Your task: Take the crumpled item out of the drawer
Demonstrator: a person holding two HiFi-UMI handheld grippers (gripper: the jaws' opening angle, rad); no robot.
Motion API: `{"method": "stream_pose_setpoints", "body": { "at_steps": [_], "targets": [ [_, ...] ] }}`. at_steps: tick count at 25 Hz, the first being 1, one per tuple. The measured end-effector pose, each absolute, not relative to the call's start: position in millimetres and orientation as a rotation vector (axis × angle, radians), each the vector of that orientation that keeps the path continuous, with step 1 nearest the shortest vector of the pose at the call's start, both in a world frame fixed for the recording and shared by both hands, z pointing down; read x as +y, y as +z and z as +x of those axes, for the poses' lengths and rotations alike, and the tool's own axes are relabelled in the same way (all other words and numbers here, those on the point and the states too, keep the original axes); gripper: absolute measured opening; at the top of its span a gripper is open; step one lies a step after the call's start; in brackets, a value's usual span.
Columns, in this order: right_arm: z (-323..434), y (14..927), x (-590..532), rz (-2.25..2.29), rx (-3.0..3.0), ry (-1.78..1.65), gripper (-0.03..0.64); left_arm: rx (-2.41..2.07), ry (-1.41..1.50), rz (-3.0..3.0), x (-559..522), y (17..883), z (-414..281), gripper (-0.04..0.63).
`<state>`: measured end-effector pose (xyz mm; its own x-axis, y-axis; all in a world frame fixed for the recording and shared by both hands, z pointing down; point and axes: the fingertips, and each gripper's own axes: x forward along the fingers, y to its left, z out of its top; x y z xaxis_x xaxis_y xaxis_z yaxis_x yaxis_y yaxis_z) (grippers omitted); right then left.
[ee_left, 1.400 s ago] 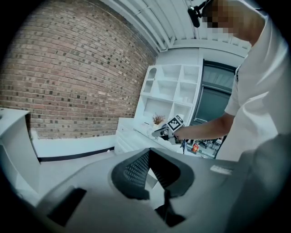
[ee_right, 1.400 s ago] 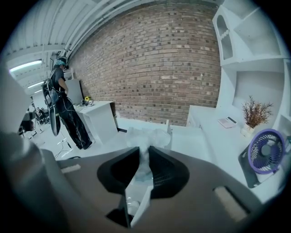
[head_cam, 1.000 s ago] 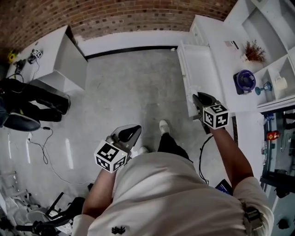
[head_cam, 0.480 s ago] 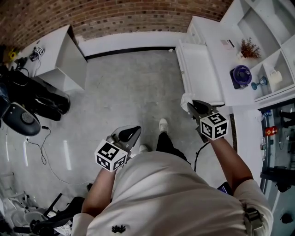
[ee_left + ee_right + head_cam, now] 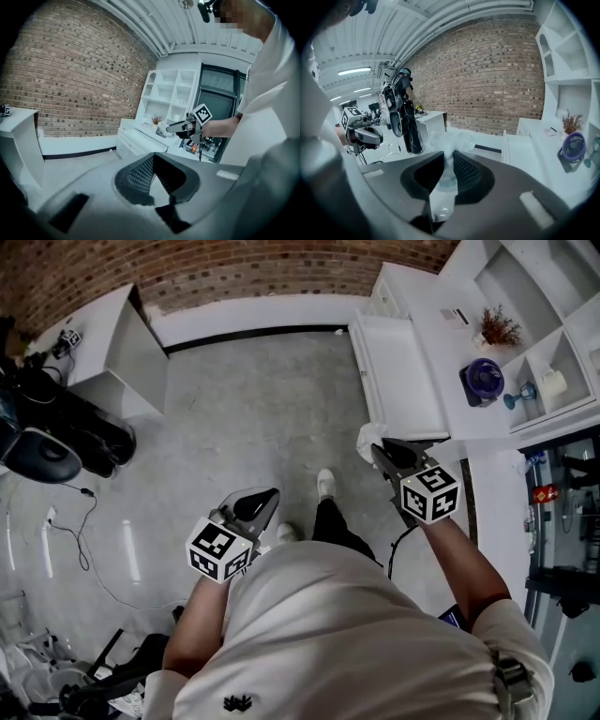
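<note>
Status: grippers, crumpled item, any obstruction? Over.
Right gripper shut on crumpled translucent plastic wad, outside open white drawer. Left gripper shut, empty. Nothing in the way.

One overhead, two low toward brick wall [image 5: 70, 79]

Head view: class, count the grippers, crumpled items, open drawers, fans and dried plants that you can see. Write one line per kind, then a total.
grippers: 2 (left gripper, right gripper)
crumpled item: 1, held in the right gripper's jaws
open drawer: 1
fan: 1
dried plant: 1
Total: 6
</note>
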<state>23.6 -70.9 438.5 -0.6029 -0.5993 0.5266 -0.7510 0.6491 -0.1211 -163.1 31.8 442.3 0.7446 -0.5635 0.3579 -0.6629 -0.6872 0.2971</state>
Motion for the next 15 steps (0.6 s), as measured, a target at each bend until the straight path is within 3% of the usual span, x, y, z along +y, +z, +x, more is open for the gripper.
{"method": "stream_pose_setpoints", "body": {
  "at_steps": [15],
  "targets": [
    [18,434,-59,1.047,-2.434,0.446,0.075,-0.923,0.334,2.539,42,446,-161,0.005]
  ]
}}
